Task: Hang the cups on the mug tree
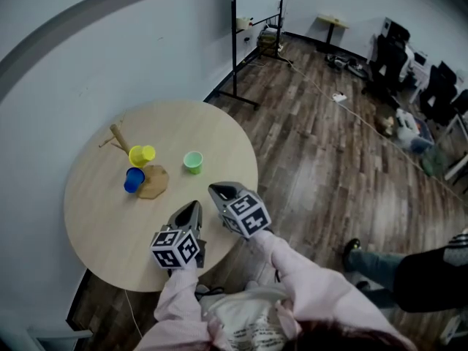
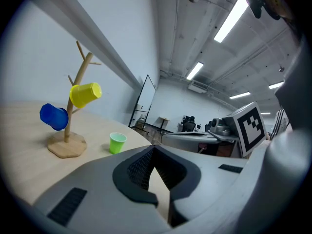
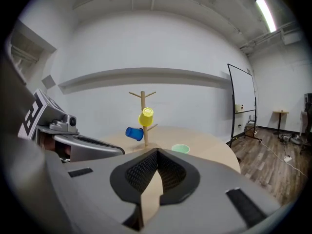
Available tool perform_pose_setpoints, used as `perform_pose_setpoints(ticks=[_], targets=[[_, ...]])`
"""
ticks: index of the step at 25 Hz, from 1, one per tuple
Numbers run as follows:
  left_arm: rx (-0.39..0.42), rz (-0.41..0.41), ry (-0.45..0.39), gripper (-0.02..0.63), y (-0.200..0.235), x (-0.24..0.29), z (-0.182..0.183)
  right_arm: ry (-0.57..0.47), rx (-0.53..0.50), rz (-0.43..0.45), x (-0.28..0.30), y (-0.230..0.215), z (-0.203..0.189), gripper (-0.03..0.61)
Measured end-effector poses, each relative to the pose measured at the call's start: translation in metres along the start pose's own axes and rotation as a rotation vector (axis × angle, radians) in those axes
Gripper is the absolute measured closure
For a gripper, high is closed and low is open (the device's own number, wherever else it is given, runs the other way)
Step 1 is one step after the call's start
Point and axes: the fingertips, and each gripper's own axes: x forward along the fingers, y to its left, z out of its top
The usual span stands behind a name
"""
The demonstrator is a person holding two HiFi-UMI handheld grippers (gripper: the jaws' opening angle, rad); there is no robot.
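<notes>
hovering shut and empty, both hand-held grippers (image 1: 196, 205) (image 1: 218, 190).

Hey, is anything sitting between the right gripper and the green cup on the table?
Nothing visible does. The green cup stands upright on the table ahead of the right gripper, with bare tabletop between; the mug tree stands off to the side.
</notes>
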Motion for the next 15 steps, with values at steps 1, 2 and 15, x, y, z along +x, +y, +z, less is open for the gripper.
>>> perform_pose_setpoints(ticks=[1, 2, 15], targets=[[0.001, 0.005, 0.0, 0.612, -0.002, 0.001, -0.001, -0.003, 0.016, 0.01, -0.002, -0.001, -0.002, 0.594], [0.002, 0.01, 0.0, 0.612, -0.004, 0.001, -0.001, -0.004, 0.03, 0.018, -0.003, -0.003, -0.003, 0.594], [-0.032, 0.048, 0.012, 0.612, 0.012, 0.02, -0.006, -0.001, 0.132, 0.07, 0.017, -0.017, -0.016, 0.592]])
